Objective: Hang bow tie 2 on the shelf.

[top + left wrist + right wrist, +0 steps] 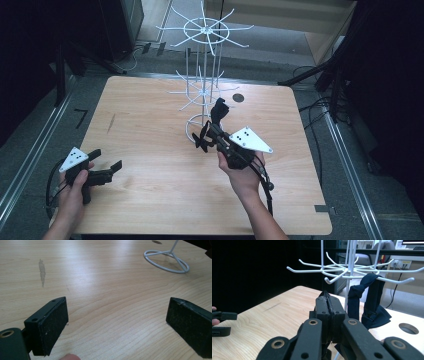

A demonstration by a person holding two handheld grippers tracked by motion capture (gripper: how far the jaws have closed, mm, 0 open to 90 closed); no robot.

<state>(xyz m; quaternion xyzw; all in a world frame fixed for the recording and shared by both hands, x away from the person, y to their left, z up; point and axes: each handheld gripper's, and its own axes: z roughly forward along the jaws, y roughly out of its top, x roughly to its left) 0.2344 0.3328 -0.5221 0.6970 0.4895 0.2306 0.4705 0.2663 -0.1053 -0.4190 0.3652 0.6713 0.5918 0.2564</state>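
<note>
A: Where is the dark blue cloth strap (372, 300)?

B: It hangs looped over a lower hook of the white wire rack (202, 75), which stands on the wooden bench (150, 150). The right tool (329, 305) is raised just beside it, jaws pressed together on nothing.

A: And the left tool (107, 159)?

B: Well apart, low over the bench's near left, jaws wide and empty.

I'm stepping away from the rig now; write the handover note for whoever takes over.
Left gripper: open, holding nothing, low over the wooden table, near its left edge.
Right gripper: jaws shut, close to the white hook rack.
Dark blue fabric piece: draped over a lower rack hook, hanging beside the post.
Done: fabric appears hung.
Left: can't tell whether the jaws still pinch a bit of it; check before drawing back.
</note>
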